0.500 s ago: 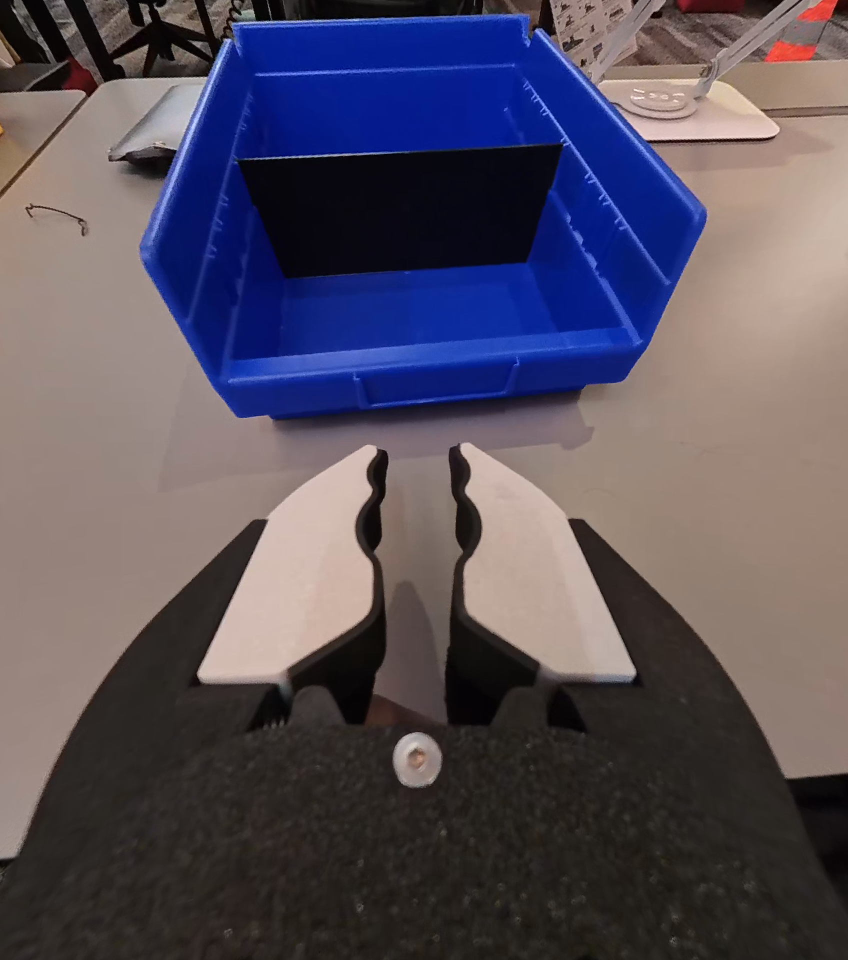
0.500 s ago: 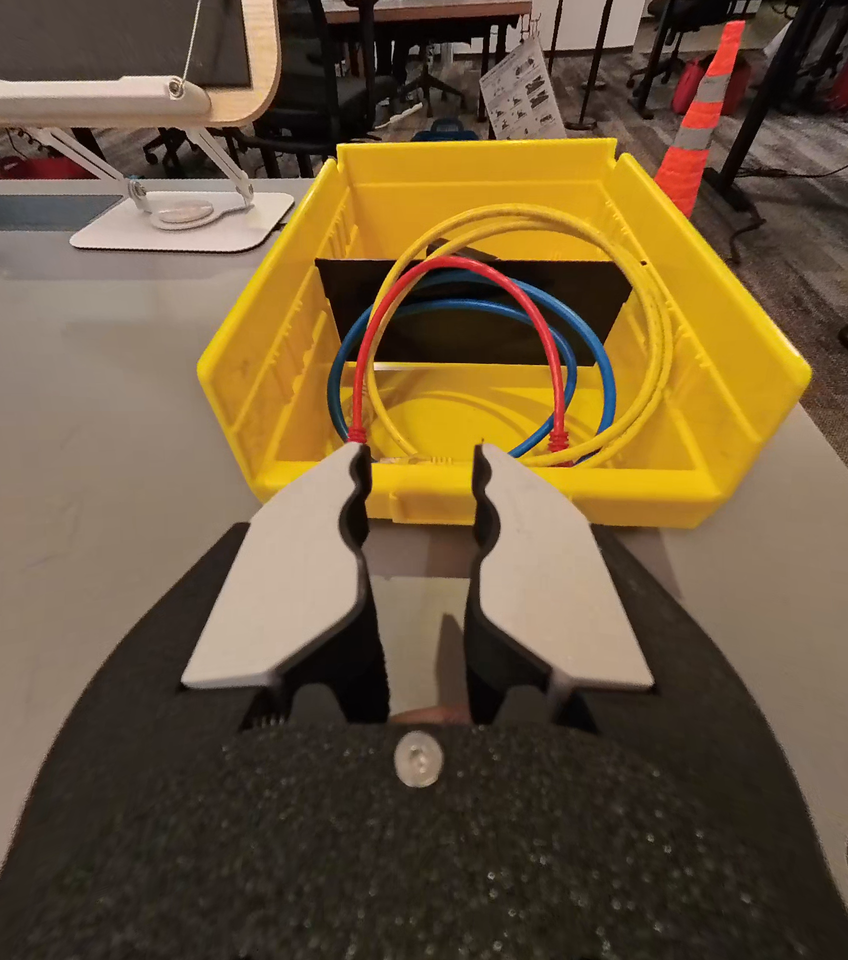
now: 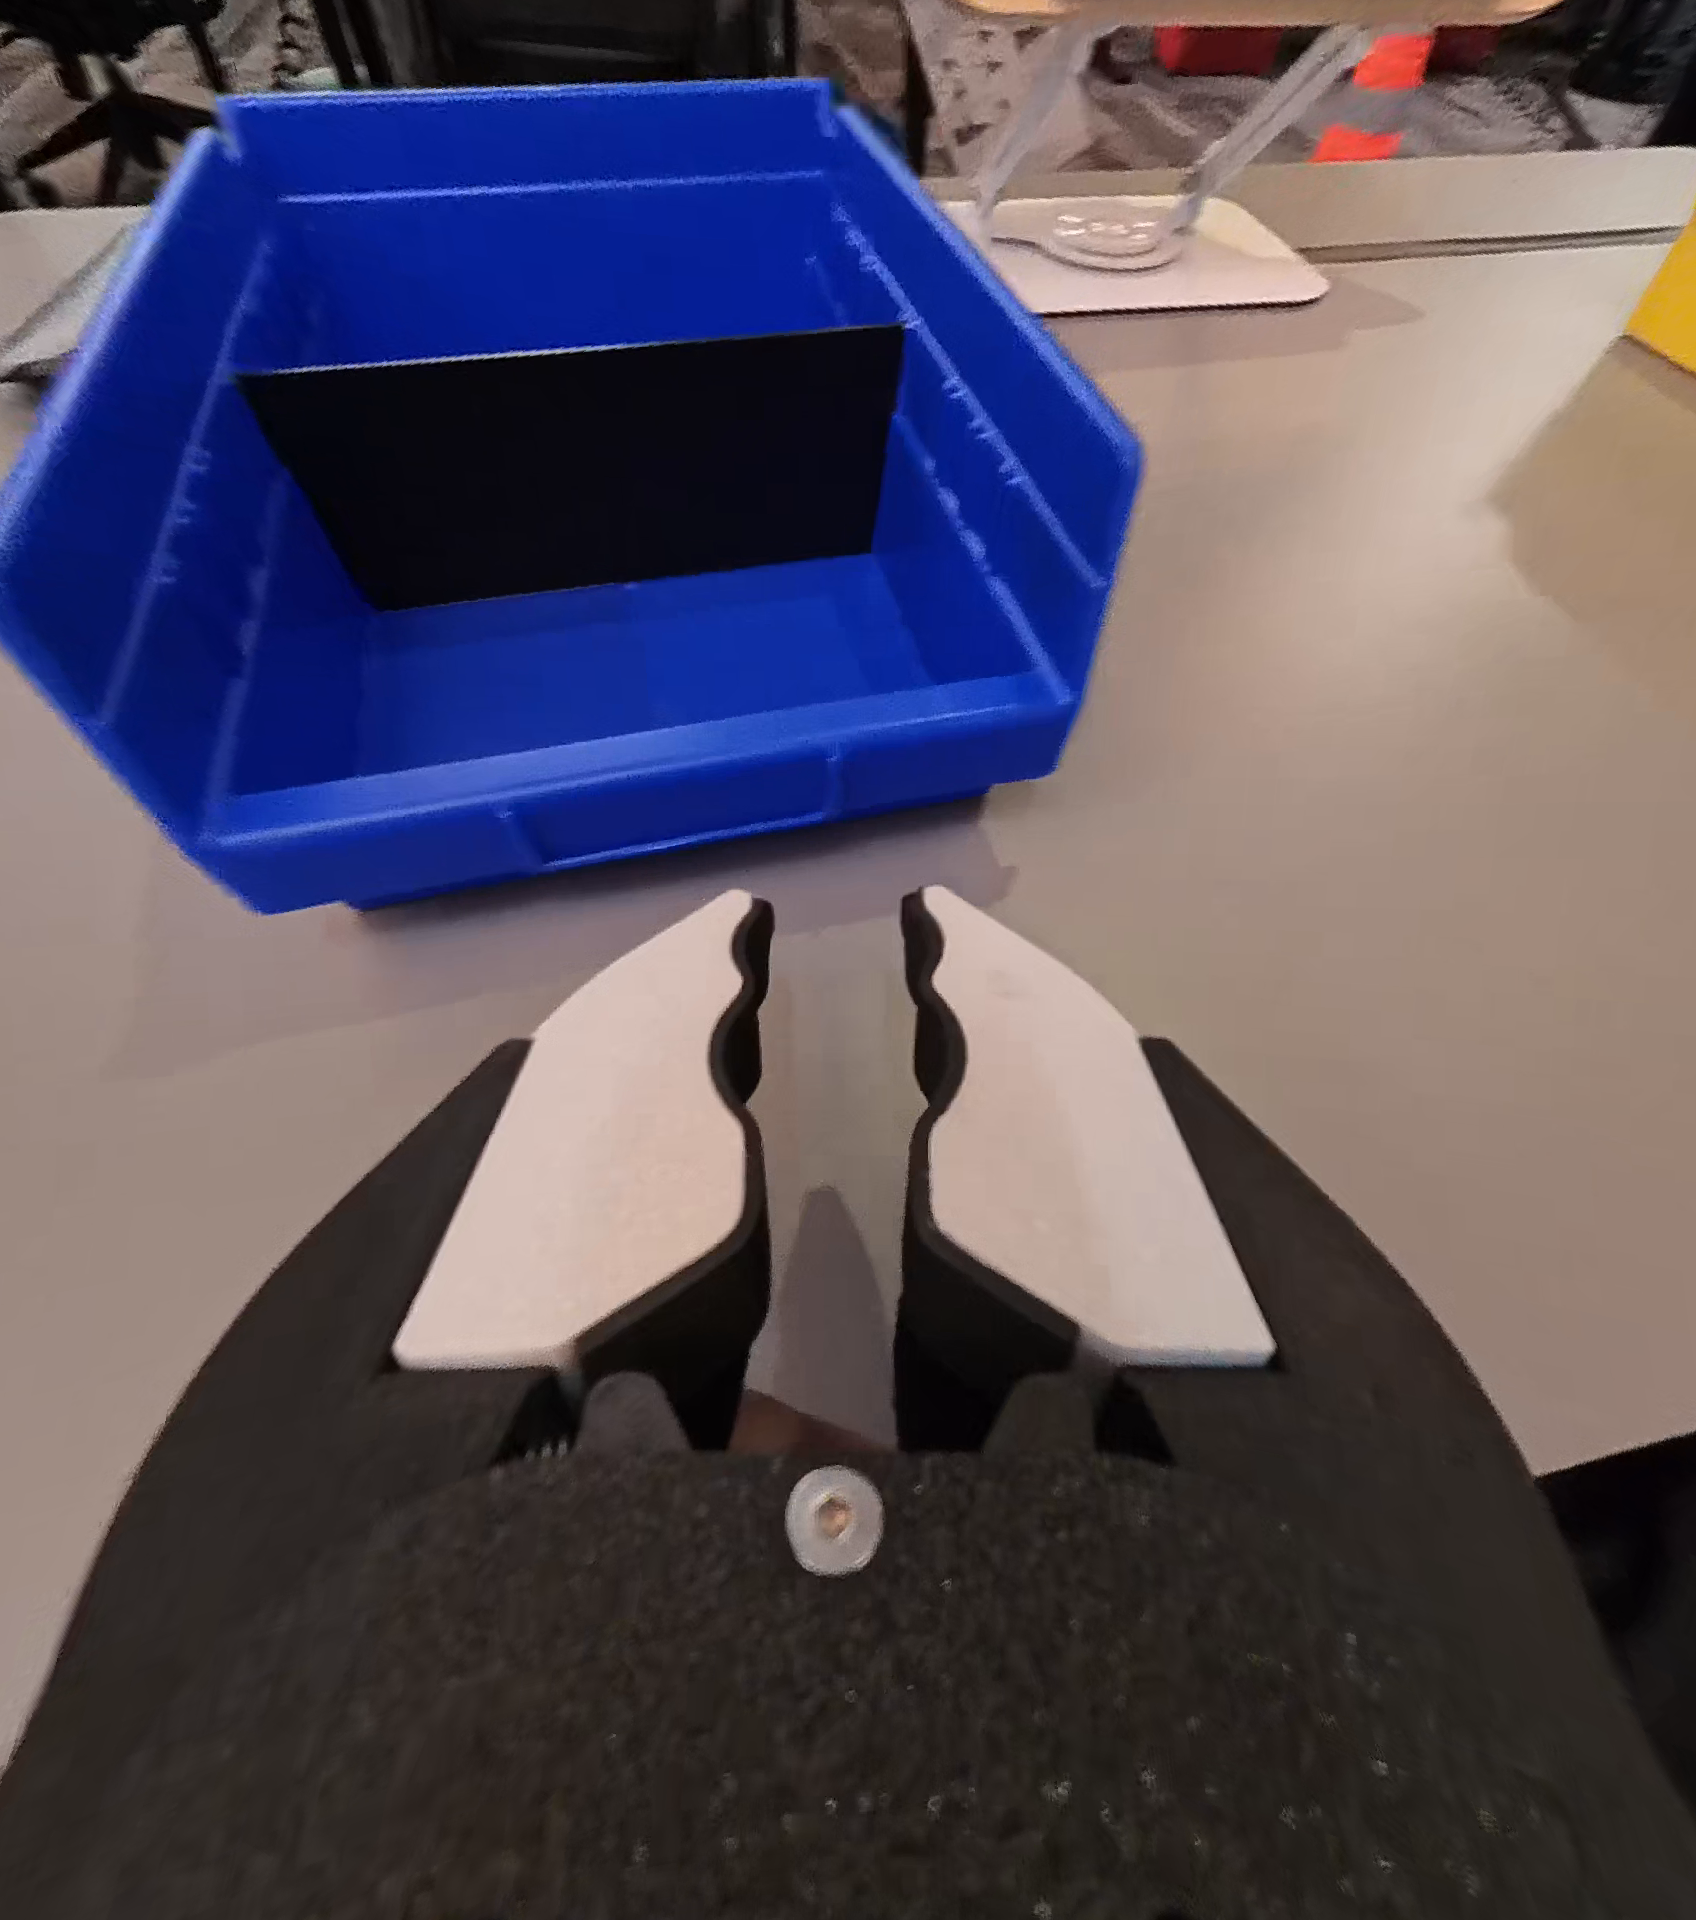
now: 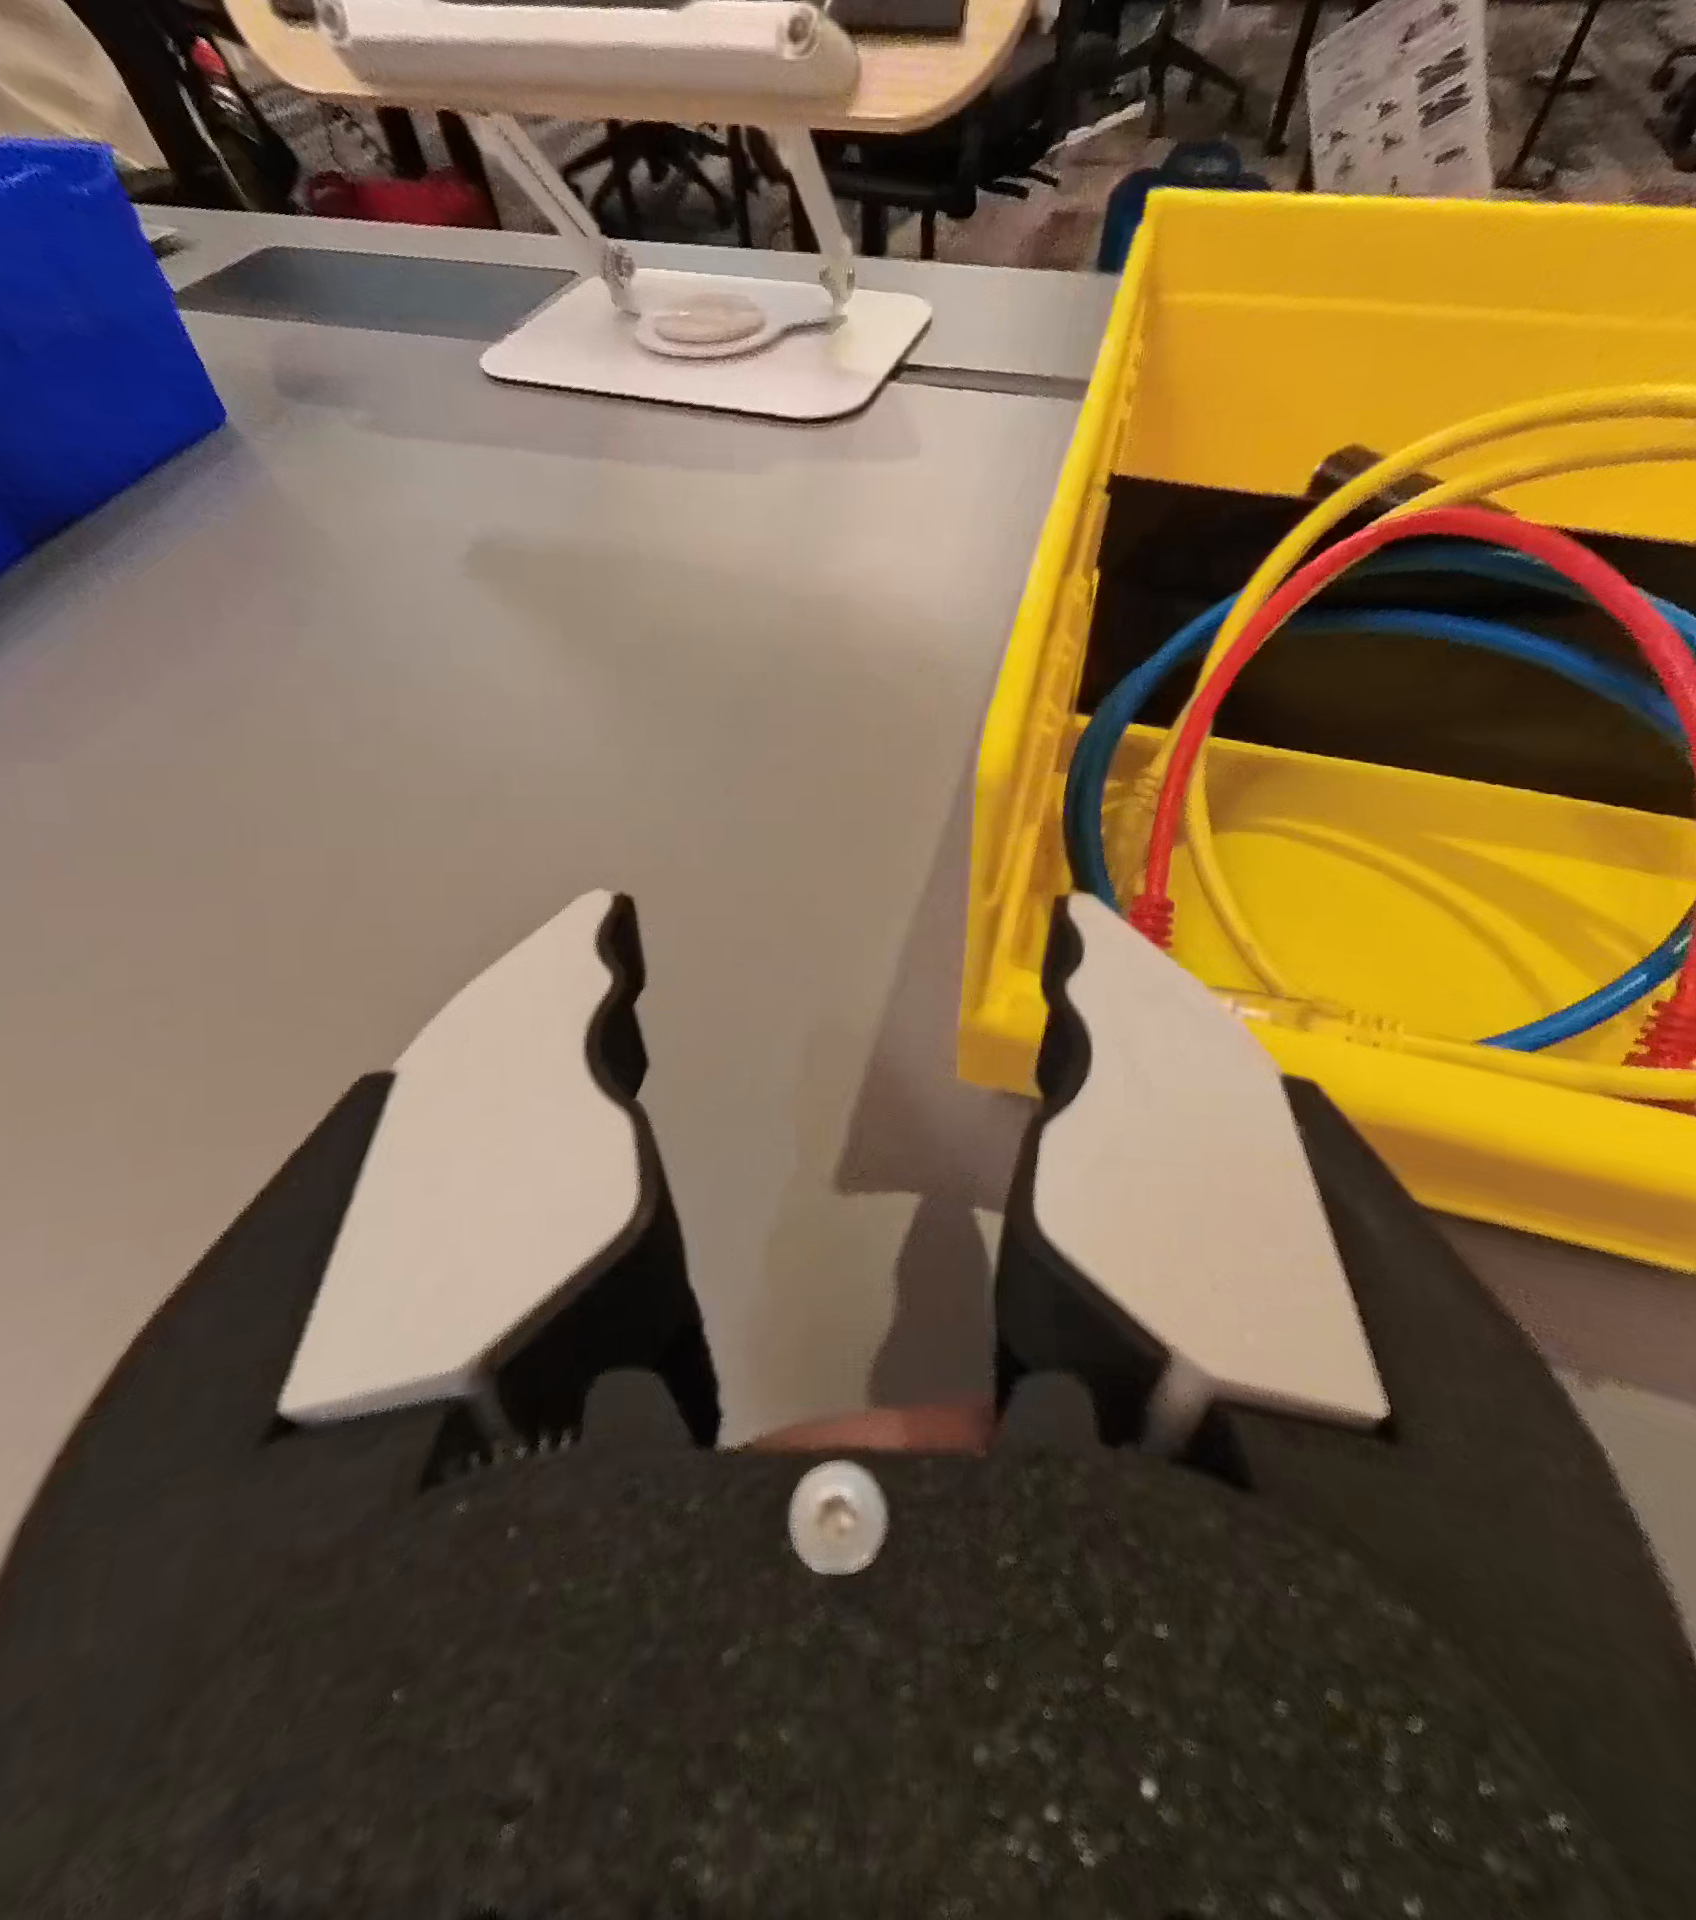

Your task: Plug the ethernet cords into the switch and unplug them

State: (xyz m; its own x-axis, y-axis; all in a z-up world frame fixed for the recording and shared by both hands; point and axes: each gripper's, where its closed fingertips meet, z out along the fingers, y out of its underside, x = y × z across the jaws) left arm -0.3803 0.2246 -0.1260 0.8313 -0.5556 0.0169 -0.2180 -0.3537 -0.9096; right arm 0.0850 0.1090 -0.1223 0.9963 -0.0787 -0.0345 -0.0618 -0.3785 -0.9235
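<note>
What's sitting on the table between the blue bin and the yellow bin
In the right wrist view, bare grey table separates the blue bin and yellow bin; only a white stand base sits farther back.

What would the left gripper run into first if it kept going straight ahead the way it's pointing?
Probably the low front wall of the blue bin. The left gripper is open, holds nothing, and bare table lies between them.

left tongs [image 3: 833,914]: grey wavy-edged fingers, black pads, black foam body, silver screw | right tongs [image 4: 839,914]: same
</note>
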